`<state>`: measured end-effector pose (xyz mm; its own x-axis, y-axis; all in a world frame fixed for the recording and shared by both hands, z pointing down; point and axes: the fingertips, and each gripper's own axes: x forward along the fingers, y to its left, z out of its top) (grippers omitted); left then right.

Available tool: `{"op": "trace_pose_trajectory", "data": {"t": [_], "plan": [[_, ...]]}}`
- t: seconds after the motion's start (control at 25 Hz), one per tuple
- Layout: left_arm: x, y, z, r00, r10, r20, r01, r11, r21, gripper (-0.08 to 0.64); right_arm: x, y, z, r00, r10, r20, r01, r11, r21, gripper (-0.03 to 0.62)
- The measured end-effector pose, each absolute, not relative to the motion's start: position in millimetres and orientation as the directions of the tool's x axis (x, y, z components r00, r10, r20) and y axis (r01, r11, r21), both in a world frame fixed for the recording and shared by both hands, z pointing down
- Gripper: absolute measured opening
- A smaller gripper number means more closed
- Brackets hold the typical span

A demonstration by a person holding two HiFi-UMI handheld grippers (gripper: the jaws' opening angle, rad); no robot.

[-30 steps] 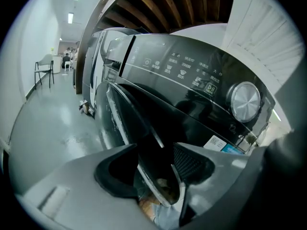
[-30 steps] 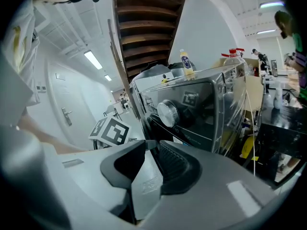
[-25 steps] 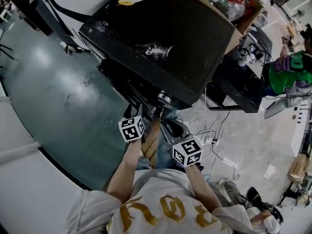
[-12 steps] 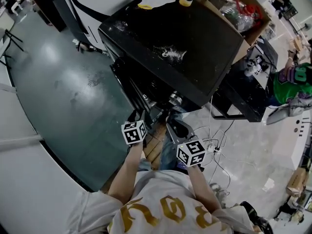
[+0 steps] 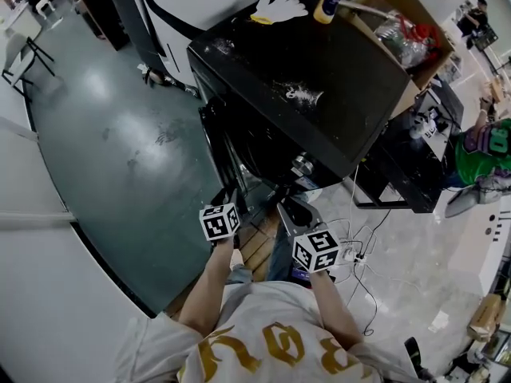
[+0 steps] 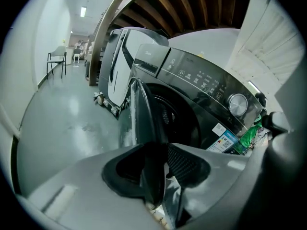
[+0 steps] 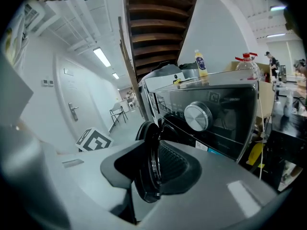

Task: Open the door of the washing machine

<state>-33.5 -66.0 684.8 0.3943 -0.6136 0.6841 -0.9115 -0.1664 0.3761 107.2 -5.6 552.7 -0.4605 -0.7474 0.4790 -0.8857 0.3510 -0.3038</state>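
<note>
The black washing machine (image 5: 319,78) stands ahead of me, its round door (image 5: 230,162) swung part way out on its left side. My left gripper (image 5: 231,194) is shut on the door's outer edge (image 6: 144,123), which fills the gap between its jaws (image 6: 156,176). My right gripper (image 5: 287,207) reaches in beside it. Its jaws (image 7: 151,171) have just been closing, and the door's dark rim (image 7: 149,143) sits between them, pressed by the pads. The drum opening (image 6: 177,119) shows behind the door.
A bottle (image 5: 330,0) and a cardboard box (image 5: 399,14) sit on and behind the machine. A white appliance (image 6: 120,47) stands to its left, cables (image 5: 359,254) lie on the floor at right, and a person in green (image 5: 483,150) is further right.
The door stands further out from the machine's front. My left gripper has drawn back with it, the right only a little. The head view has shifted, so the machine sits higher and further right.
</note>
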Motion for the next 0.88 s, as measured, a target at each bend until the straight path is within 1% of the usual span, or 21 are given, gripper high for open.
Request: {"op": "trace_pose_trajectory", "data": {"t": [0.24,0.56,0.88], "plan": [[-67,-56,687,0.344,-0.629,0.697,-0.927,-0.111,0.358,0.14,89,-6,557,-0.489,-0.724,0.487,-0.871,0.385,-0.303,0.098],[-116,-49,685,0.289,-0.646,0.706,-0.945,-0.074,0.319,0.135,70,-11,556,-0.525,-0.699,0.485,-0.851,0.426,-0.306,0.092],[-161,-50,687,0.213,-0.664,0.717,-0.97,-0.054,0.237,0.137,52,-16,565,-0.552,-0.674,0.491,-0.834,0.456,-0.312,0.092]]}}
